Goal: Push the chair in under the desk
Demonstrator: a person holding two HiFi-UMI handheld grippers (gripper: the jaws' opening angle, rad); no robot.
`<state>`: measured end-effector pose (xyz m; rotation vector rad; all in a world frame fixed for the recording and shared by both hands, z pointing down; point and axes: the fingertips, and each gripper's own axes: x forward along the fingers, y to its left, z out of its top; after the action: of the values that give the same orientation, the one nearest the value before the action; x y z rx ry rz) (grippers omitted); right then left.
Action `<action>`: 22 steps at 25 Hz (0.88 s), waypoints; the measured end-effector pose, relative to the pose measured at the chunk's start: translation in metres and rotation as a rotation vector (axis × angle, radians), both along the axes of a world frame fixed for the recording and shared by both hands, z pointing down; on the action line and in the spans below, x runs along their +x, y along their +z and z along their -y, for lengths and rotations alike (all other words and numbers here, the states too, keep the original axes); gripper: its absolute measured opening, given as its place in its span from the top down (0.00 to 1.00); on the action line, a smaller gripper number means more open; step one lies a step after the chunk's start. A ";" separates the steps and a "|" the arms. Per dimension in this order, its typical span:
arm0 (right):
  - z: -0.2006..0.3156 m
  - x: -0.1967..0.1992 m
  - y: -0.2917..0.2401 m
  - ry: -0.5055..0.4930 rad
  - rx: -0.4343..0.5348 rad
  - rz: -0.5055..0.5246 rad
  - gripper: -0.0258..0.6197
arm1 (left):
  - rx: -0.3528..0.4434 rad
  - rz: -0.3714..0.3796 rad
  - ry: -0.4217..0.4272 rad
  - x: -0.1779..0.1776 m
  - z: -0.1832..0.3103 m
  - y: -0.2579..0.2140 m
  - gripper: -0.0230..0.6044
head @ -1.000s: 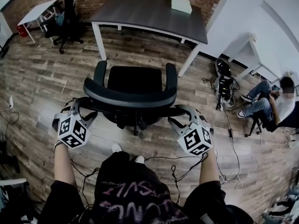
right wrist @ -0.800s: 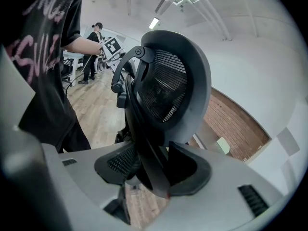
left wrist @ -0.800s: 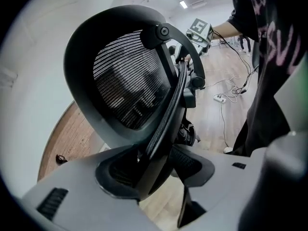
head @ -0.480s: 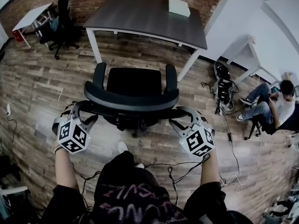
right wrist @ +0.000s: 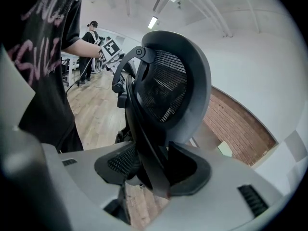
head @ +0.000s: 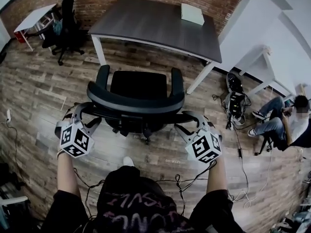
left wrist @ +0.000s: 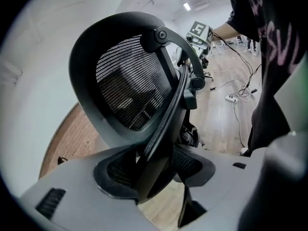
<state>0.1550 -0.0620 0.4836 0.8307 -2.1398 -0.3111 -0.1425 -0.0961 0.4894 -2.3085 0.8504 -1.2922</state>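
Note:
A black mesh office chair (head: 140, 84) stands on the wood floor, its seat facing the dark grey desk (head: 155, 21) a short way ahead. Its curved backrest (head: 136, 102) is nearest to me. My left gripper (head: 86, 113) holds the backrest's left edge (left wrist: 127, 93). That rim sits between the pads (left wrist: 115, 170), and the jaws have just been opening slightly around it. My right gripper (head: 187, 121) is shut on the backrest's right edge (right wrist: 168, 90), with the frame wedged between its pads (right wrist: 187, 170).
A white box (head: 192, 14) lies on the desk's far right corner. Another black chair (head: 65, 21) and a white table (head: 34, 14) stand at the back left. A seated person (head: 286, 123), bags (head: 235, 98) and floor cables (head: 243, 154) are on the right.
The chair has rolled a little toward the desk, and both grippers have gone forward with it on its backrest. My feet have stepped forward too.

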 end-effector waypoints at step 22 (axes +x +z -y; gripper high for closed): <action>0.188 -0.017 -0.003 0.011 0.005 0.016 0.62 | 0.003 -0.008 -0.015 -0.017 0.185 -0.003 0.56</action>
<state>0.1378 -0.2504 0.4810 0.8498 -2.1493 -0.3060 -0.1596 -0.2812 0.4864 -2.3106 0.8734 -1.2875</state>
